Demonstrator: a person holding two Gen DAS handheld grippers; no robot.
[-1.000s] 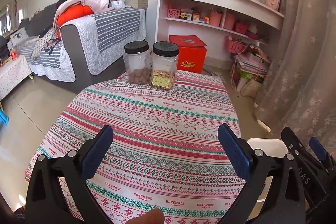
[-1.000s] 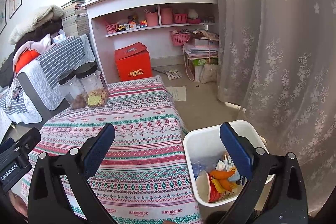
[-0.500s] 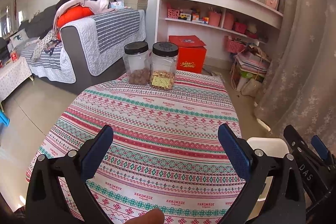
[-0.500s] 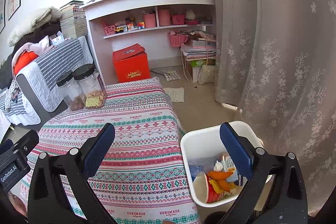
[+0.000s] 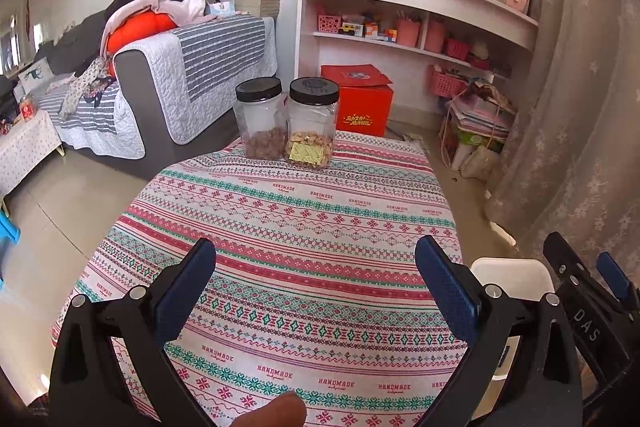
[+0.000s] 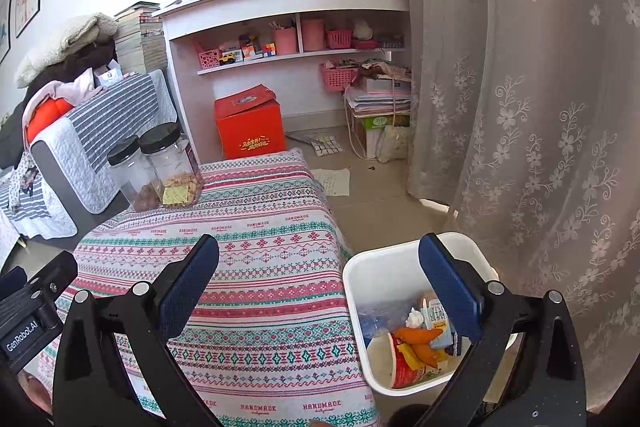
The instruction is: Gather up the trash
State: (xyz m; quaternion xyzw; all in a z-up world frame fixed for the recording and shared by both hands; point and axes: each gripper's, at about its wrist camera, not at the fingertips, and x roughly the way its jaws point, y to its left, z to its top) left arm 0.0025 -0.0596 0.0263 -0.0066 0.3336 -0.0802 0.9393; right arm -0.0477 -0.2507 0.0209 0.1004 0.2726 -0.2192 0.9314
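Observation:
A white trash bin (image 6: 384,259) stands on the floor right of the table; it holds a red paper cup (image 6: 404,367), orange wrappers (image 6: 420,341), a small carton and crumpled plastic. Its rim also shows in the left wrist view (image 5: 512,273). My right gripper (image 6: 318,283) is open and empty, above the table's right edge and the bin. My left gripper (image 5: 314,285) is open and empty above the patterned tablecloth (image 5: 300,227). The right gripper's body shows at the left wrist view's lower right (image 5: 588,307).
Two clear jars with black lids (image 5: 312,123) (image 5: 262,123) stand at the table's far edge. A sofa (image 5: 160,79) is at the left, a white shelf (image 5: 400,27) and a red box (image 5: 360,99) behind, a curtain (image 6: 520,107) at the right.
Both grippers drifted slightly; the view over the bin shifted a little. Both stay open and empty.

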